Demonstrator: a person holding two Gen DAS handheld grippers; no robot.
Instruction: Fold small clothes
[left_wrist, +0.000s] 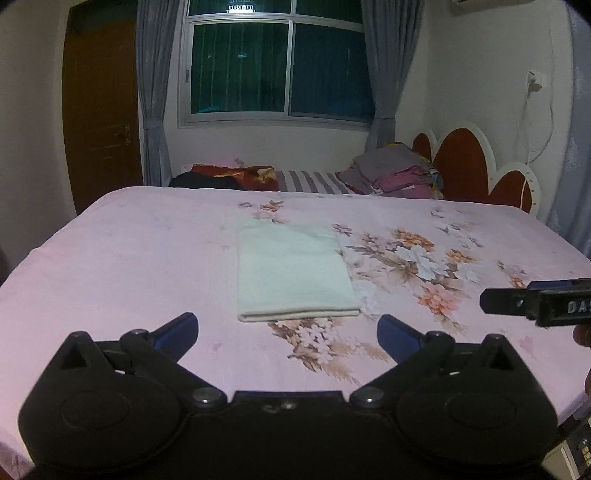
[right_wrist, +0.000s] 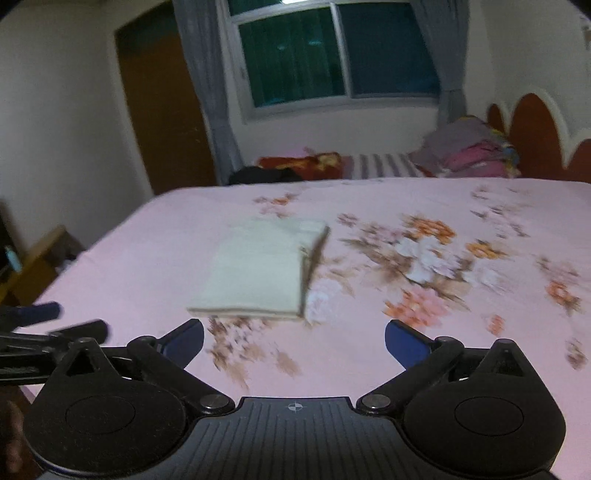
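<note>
A pale cream garment (left_wrist: 293, 271) lies folded into a neat rectangle on the pink floral bed sheet (left_wrist: 129, 258). My left gripper (left_wrist: 287, 334) hangs open just in front of its near edge, with nothing between the blue pads. In the right wrist view the same folded garment (right_wrist: 258, 271) is blurred, and my right gripper (right_wrist: 294, 341) is open and empty, also short of the cloth. The right gripper's finger (left_wrist: 517, 301) shows at the right edge of the left wrist view. The left gripper's fingers (right_wrist: 40, 314) show at the left edge of the right wrist view.
A pile of grey and magenta clothes (left_wrist: 395, 173) lies at the far right by the red and white headboard (left_wrist: 465, 162). A red patterned pillow (left_wrist: 236, 175) and striped fabric (left_wrist: 310, 181) lie at the back. Behind are a window (left_wrist: 277, 66), grey curtains and a brown door (left_wrist: 101, 110).
</note>
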